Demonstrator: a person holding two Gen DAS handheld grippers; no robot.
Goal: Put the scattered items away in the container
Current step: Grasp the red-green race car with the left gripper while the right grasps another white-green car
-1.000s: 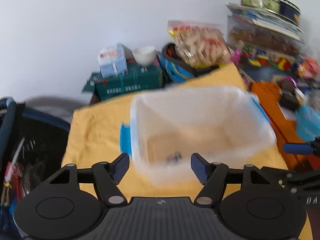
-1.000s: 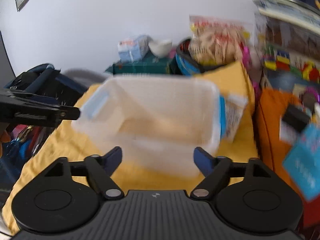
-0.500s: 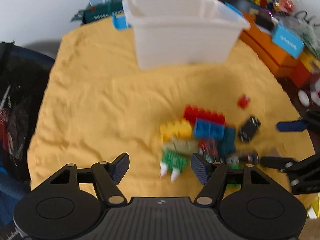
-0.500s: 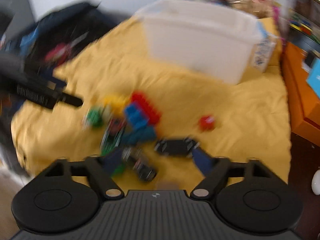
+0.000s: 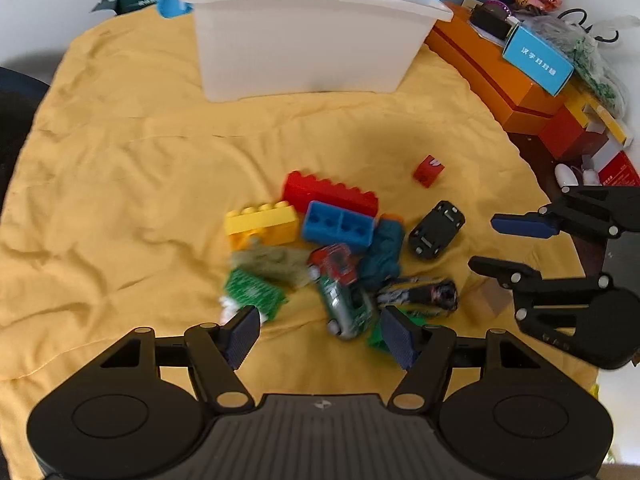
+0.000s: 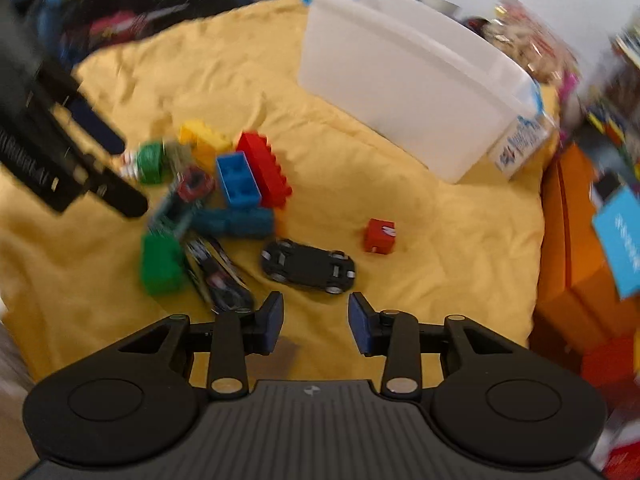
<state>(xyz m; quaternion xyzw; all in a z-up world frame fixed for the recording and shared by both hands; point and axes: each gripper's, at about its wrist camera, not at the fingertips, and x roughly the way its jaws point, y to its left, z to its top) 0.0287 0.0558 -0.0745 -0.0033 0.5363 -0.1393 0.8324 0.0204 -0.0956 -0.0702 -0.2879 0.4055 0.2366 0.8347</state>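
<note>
A white plastic bin (image 5: 304, 36) stands at the far side of the yellow cloth (image 5: 120, 184); it also shows in the right wrist view (image 6: 404, 80). A heap of toys lies in the middle: a long red brick (image 5: 332, 194), a blue brick (image 5: 340, 226), a yellow brick (image 5: 260, 224), a green toy car (image 5: 346, 306), a black toy car (image 5: 436, 234) (image 6: 308, 266) and a small red cube (image 5: 428, 170) (image 6: 380, 236). My left gripper (image 5: 320, 338) is open and empty just short of the heap. My right gripper (image 6: 316, 326) is open and empty just short of the black car.
Orange boxes (image 5: 500, 80) and a blue carton (image 5: 538, 58) line the cloth's right edge, with more clutter behind them. A dark bag (image 6: 120, 12) sits beyond the left edge. The right gripper shows at the right of the left wrist view (image 5: 504, 246).
Both grippers have tilted down from the bin to the toy heap and moved closer to it. The right gripper's jaws have narrowed. Nothing has been taken hold of.
</note>
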